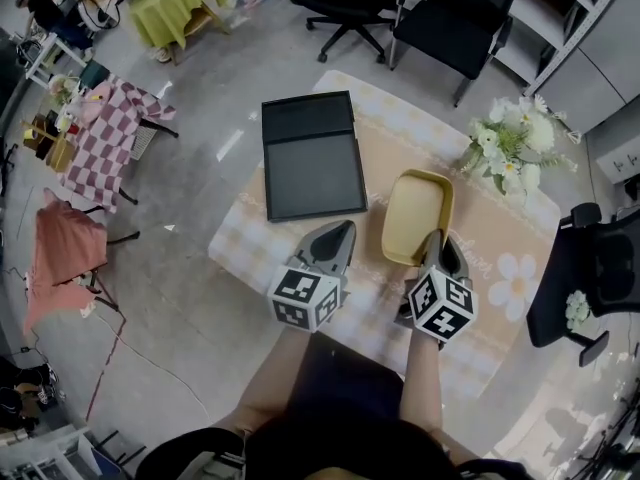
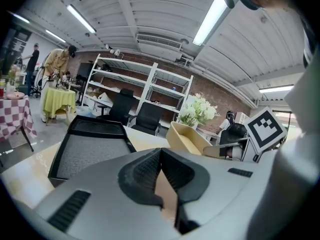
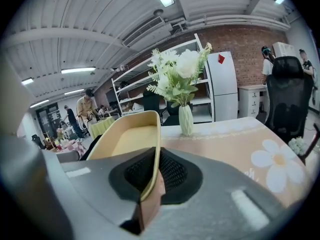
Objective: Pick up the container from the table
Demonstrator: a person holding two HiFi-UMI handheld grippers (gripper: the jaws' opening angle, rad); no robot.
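The yellow oblong container (image 1: 416, 213) hangs tilted above the table (image 1: 520, 238), its near rim pinched between the pads of my right gripper (image 1: 437, 240). In the right gripper view the container (image 3: 131, 136) runs away from the jaws, and its thin wall sits edge-on in the right gripper (image 3: 156, 155). My left gripper (image 1: 345, 230) hovers just left of it, shut with nothing between the pads. The left gripper view shows the left gripper (image 2: 160, 151) with its pads meeting and the container (image 2: 187, 139) off to the right.
A black flat tray (image 1: 312, 158) lies at the table's far left. A vase of white flowers (image 1: 510, 143) stands at the far right corner. Office chairs (image 1: 455, 18) stand beyond the table, another black chair (image 1: 590, 268) at its right.
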